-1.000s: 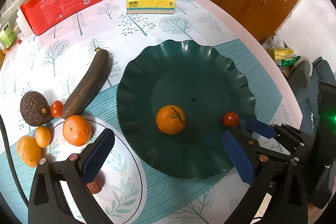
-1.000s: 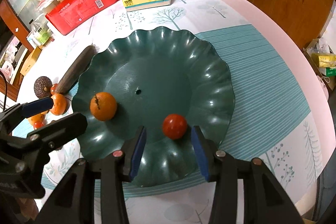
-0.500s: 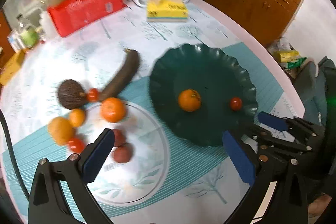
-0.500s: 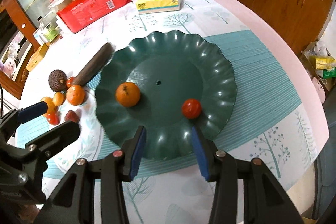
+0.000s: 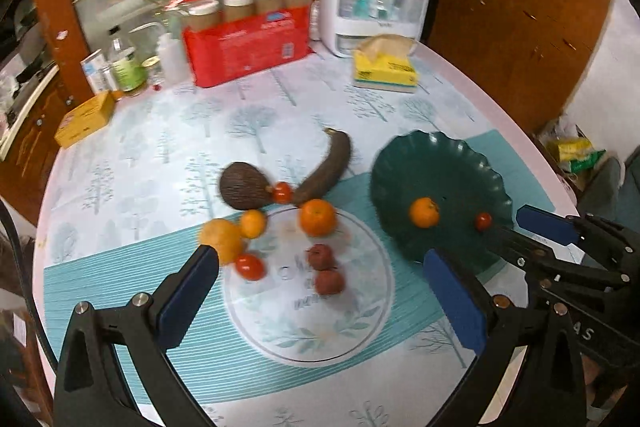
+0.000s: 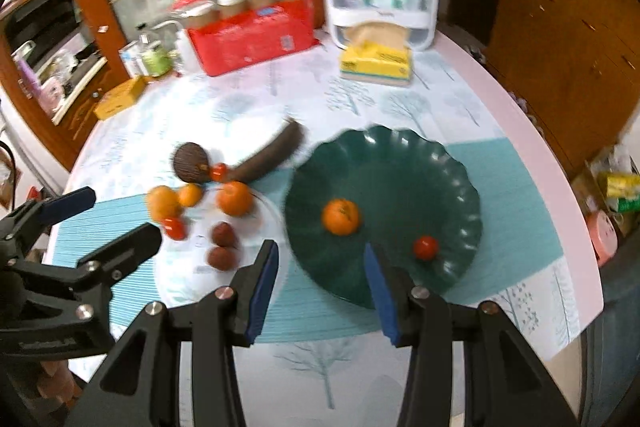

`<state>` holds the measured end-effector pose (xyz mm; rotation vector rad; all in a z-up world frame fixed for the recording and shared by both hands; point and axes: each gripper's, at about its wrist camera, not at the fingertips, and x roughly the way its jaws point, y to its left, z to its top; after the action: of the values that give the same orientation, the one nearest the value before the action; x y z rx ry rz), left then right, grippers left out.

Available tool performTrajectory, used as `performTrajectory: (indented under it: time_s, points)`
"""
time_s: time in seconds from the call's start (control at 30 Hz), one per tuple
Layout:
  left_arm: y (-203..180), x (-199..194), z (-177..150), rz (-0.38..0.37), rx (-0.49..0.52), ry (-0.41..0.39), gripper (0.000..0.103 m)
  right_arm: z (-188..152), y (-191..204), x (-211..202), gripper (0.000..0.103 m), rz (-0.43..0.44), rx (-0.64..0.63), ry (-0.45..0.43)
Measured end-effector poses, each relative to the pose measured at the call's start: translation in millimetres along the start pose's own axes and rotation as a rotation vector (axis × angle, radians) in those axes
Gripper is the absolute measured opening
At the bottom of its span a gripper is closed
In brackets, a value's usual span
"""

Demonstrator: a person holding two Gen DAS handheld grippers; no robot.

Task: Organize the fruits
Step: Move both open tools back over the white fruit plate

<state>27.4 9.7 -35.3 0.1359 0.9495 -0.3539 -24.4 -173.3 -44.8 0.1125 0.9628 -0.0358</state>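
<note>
Motion-blurred fruits (image 6: 188,215) beside plate (image 6: 460,163)

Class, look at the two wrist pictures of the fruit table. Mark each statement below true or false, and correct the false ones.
1. The green plate holds an orange and a small tomato. True.
2. The right gripper is clamped on the tomato. False: its jaws are open and hold nothing.
3. The dark avocado lies on the green plate. False: it lies on the tablecloth beside it.
4. The left gripper is open and empty. True.
</note>
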Motion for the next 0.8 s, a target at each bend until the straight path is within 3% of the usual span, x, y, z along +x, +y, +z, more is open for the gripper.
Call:
performTrajectory:
  time_s: [0.4,0.7,0.8]
  points:
    - [90.1,0.1,-1.1,0.158,-0.155,0.004,0.099,22.9,65.3,15.6,0.046,0.088,-0.159,0.009]
    - [126.9,48.6,-6.7,0.155,-0.203,0.096,0.098,44.8,83.0,79.4,0.046,0.135,-0.208,0.11]
    - [131.3,73.7,-11.3,0.147,-0.226,0.147,0.091,47.4,88.6,106.0,0.046,0.139,-0.23,0.146]
